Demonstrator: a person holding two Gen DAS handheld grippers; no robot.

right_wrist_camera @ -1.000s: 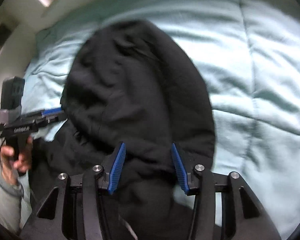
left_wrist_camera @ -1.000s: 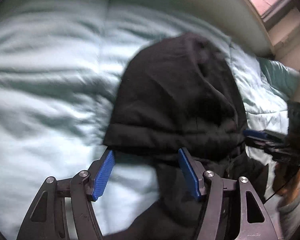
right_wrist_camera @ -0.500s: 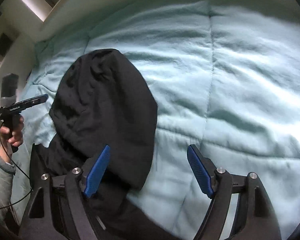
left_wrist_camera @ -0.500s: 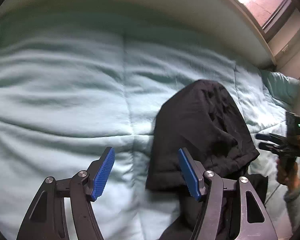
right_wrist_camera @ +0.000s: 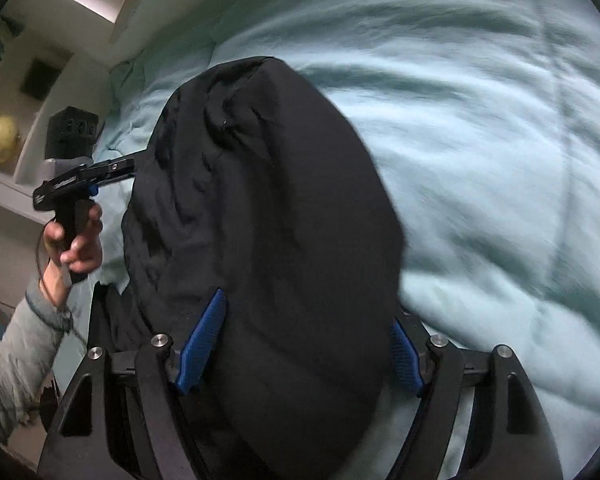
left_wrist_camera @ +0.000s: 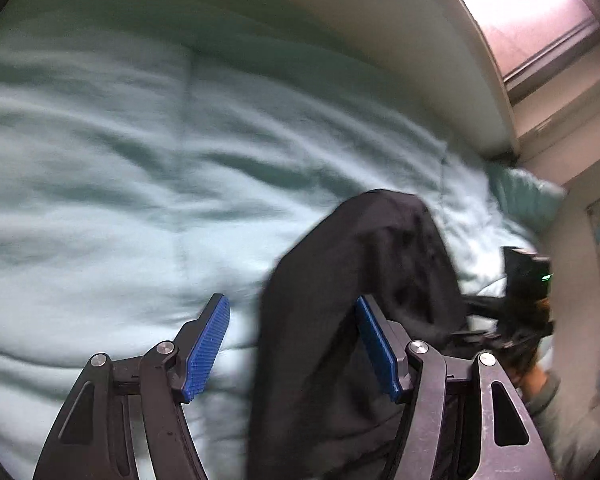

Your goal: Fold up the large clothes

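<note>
Black garment [right_wrist_camera: 268, 216] heaped on the bed [right_wrist_camera: 480, 128], running from centre to 6 o'clock. Right hand-held gripper [right_wrist_camera: 300, 348] spread around the cloth; left hand-held gripper [left_wrist_camera: 292, 348] spread, cloth edge between pads. Risk: pinching several layers, dragging the heap crooked.

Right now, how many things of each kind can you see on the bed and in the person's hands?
Black garment: 1
Light green blanket: 1
Green pillow: 1
Hand-held grippers, left hand-held gripper and right hand-held gripper: 2
Total: 5
</note>
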